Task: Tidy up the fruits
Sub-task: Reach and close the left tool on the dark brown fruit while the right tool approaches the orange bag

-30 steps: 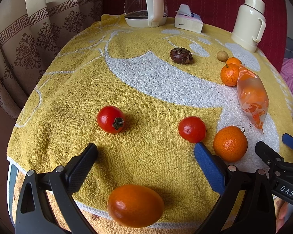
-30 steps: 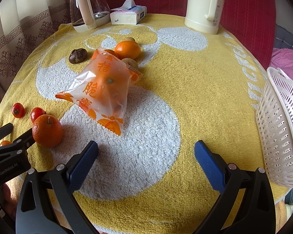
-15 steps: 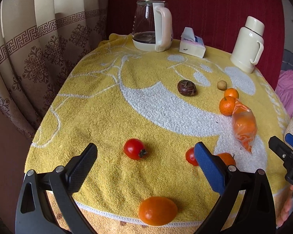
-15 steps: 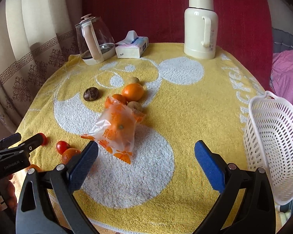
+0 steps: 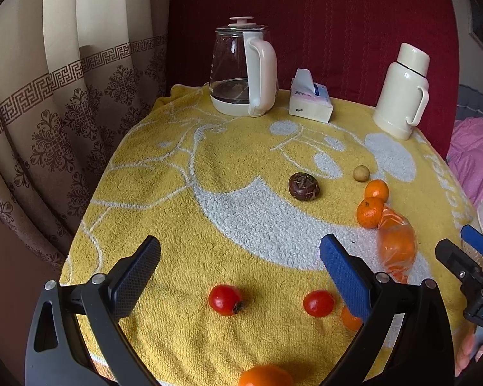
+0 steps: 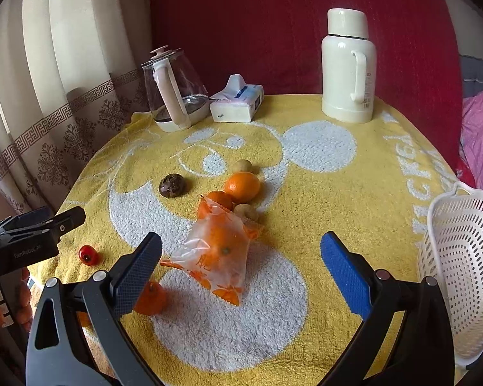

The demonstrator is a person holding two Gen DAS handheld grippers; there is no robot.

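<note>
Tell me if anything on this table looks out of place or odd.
The white basket is tipped on its side at the table's right edge, empty, while fruit lies scattered on the yellow towel. One orange sits right at the near edge.

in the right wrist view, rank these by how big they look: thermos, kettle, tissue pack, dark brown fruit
1. thermos and kettle: close in apparent size; the thermos looks taller, the kettle wider, so I won't split them.
2. tissue pack
3. dark brown fruit, smallest, though it lies nearer the camera than the other three.
</note>
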